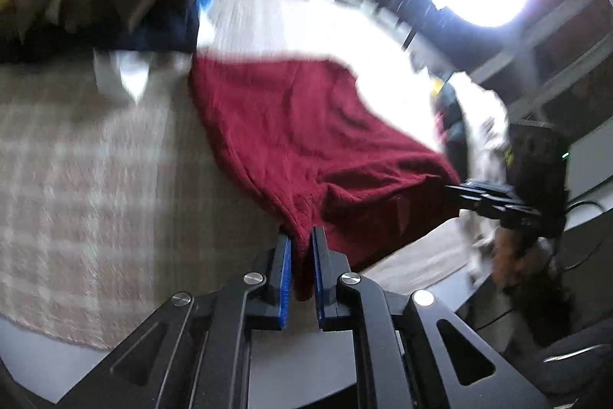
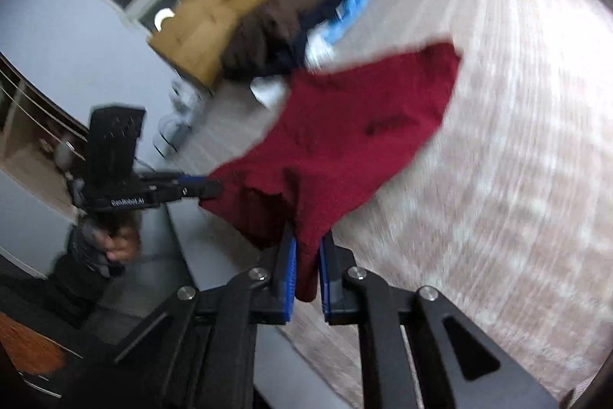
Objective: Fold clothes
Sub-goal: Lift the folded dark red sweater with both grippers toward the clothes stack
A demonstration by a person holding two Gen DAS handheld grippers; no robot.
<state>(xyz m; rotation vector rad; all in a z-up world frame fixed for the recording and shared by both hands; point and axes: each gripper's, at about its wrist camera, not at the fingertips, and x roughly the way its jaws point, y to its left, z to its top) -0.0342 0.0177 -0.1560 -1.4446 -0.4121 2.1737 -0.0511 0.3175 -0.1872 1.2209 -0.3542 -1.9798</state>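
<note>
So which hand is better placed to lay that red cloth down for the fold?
Neither clearly: the left gripper and the right gripper each pinch an edge of the red cloth, lifted over the rug. They probably need to lower it together.

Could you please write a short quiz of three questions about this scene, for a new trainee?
1. True or false: both the left gripper and the right gripper are shut on the red garment.
2. Which lies beyond the red garment on the checked beige blanket? A) a pile of dark and blue clothes B) a row of shoes C) a stack of plates
3. Fill in: the pads inside each gripper's fingers are ____ in colour.

Key: 1. True, each clamps an edge of the cloth. 2. A. 3. blue.
</note>
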